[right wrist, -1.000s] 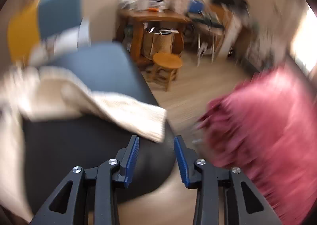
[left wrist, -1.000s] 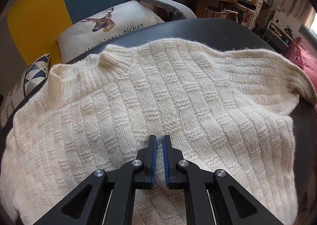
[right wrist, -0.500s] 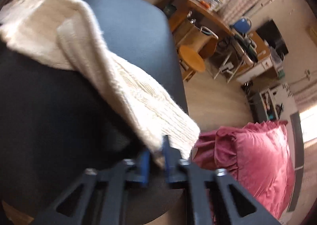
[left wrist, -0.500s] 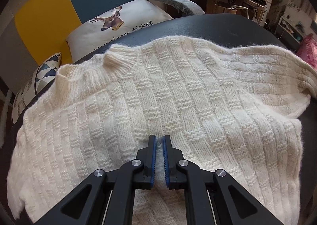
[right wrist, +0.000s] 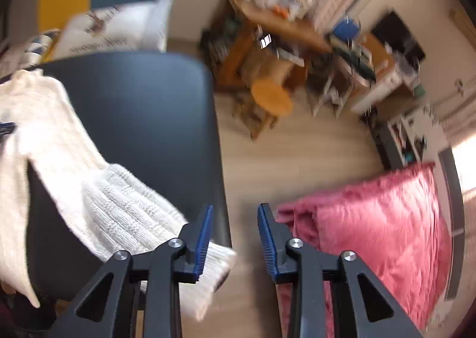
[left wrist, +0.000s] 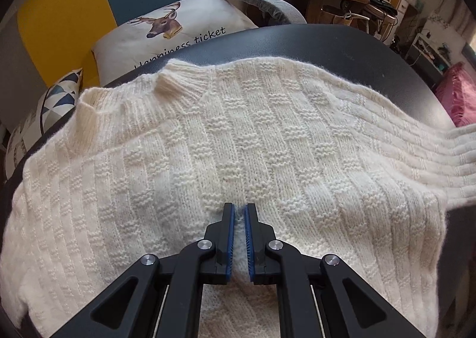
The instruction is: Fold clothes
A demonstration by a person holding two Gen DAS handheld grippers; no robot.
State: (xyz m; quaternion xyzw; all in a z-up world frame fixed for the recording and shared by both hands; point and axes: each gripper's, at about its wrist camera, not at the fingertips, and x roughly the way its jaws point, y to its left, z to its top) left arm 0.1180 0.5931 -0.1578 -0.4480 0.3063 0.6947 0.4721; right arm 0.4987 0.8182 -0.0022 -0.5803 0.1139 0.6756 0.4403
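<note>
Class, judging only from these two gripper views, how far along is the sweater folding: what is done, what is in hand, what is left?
Done: the cream sweater lies spread flat on the dark table.
In hand: the left gripper pinches its middle; the right gripper is opening, nothing between its jaws, beside the sleeve hanging over the table edge.
Left: no fold shows yet, so sleeves and body remain.

Left hand-held gripper (left wrist: 238, 213): pitched steeply downward, black arms reaching in from the bottom edge of its view.
Left jaws: blue pads nearly together, only a thin slit between them, pinching a ridge of knit at the tips.
Right hand-held gripper (right wrist: 235, 213): also angled downward, its view smeared by motion.
Right jaws: opening, blue pads parted by a clear gap, nothing between them.
Right fingers (right wrist: 203, 237): the left-side one passes in front of a knitted cuff.
</note>
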